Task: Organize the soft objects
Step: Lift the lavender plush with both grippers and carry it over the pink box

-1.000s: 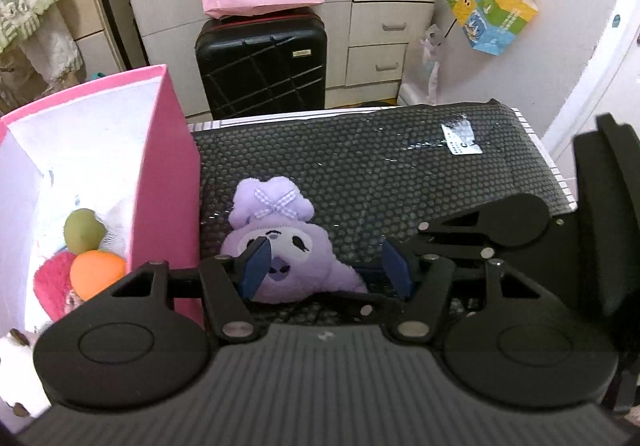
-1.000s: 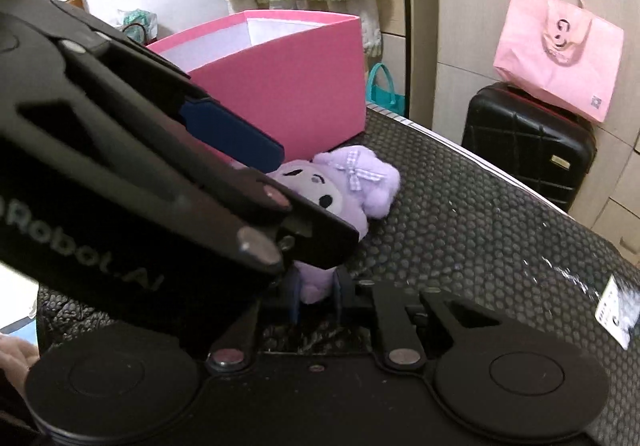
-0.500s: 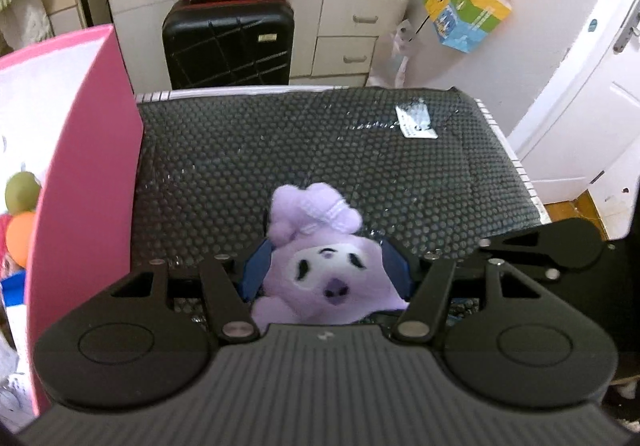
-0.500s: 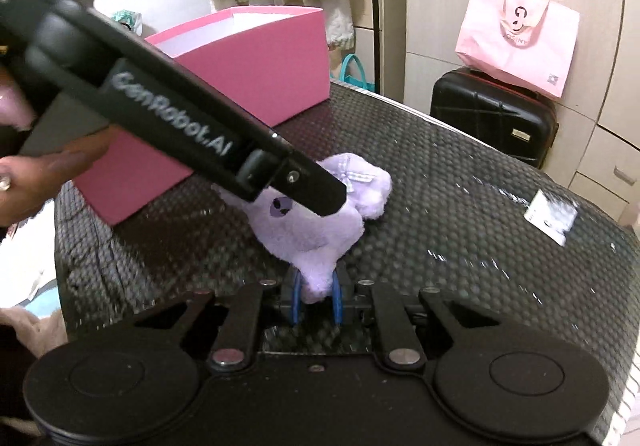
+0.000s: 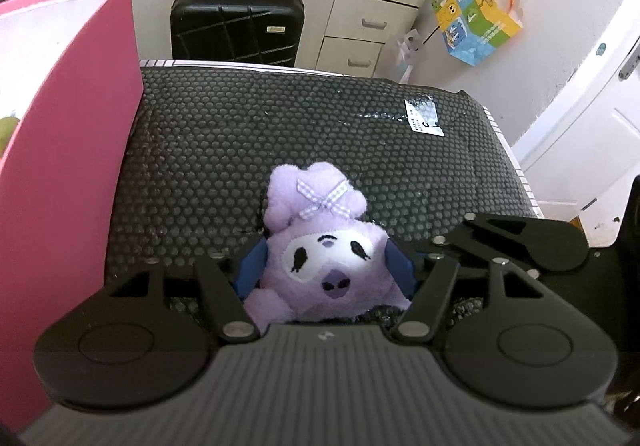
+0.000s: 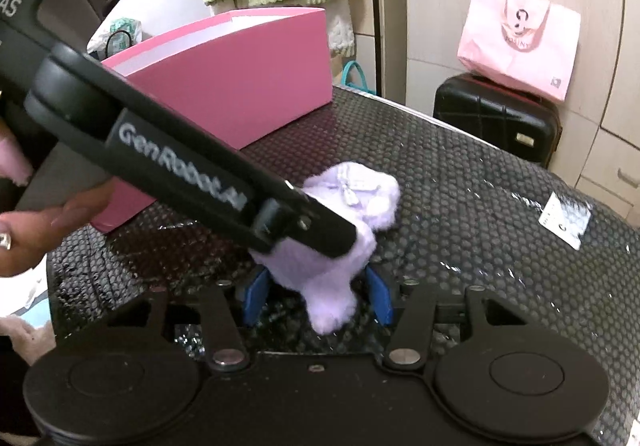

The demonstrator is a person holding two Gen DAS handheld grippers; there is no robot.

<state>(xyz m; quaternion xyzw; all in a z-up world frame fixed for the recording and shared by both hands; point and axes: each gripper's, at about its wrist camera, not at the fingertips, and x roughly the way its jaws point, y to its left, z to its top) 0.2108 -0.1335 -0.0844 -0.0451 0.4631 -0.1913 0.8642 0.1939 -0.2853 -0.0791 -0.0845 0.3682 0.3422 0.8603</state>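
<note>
Half the plush toy point(image 6: 352, 206) seems hidden.

Plush toy point(image 5: 320, 246) right of box point(image 5: 72, 150)

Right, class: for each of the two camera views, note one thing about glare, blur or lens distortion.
Left wrist view: the fisheye bends the door and cabinet lines; the purple plush toy is sharp. Right wrist view: glare speckles the black bubble mat, and the toy looks smeared and overexposed.
</note>
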